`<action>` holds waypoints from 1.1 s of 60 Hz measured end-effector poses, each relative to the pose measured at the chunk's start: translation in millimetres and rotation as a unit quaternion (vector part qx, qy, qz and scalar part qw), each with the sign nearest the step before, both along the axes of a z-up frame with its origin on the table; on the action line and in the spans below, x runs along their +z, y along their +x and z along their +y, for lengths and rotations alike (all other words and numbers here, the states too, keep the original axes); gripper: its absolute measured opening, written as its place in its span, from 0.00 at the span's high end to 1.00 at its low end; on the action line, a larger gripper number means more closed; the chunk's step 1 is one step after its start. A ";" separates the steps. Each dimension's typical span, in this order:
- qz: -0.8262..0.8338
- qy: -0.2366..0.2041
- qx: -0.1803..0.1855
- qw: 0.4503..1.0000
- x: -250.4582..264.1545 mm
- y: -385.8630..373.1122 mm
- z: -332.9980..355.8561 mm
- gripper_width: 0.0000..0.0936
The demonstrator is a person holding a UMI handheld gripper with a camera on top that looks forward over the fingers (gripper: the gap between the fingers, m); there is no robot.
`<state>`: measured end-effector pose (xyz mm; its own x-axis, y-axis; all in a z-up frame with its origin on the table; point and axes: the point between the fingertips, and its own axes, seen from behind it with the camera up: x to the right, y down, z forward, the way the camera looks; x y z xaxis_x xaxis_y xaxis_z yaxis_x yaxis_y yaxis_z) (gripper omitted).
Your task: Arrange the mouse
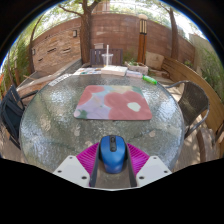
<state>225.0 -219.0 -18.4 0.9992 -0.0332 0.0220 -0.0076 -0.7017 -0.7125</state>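
Holding: we've got the blue mouse (111, 152) pinched in the hand-held gripper (111, 158)
Spot: over the glass table (50, 125), mat (113, 101) beyond

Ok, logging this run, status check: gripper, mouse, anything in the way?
Gripper shut on blue mouse. Pink mat ahead on glass table. Path to mat clear.

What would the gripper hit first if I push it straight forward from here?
The gripper holds the blue mouse. Straight ahead over the glass table, the mouse would first meet the pink mousepad; depth unclear.
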 end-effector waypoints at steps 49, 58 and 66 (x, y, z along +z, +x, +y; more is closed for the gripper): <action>0.008 0.105 -0.007 0.994 153.2 3.1 186.7 0.63; 0.011 0.043 -0.001 0.999 58.2 15.9 210.5 0.61; 0.012 0.002 0.013 1.000 13.4 15.5 211.8 0.49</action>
<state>240.6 -7.3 -5.0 1.0000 -0.0078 -0.0021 -0.0070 -0.6988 -0.7152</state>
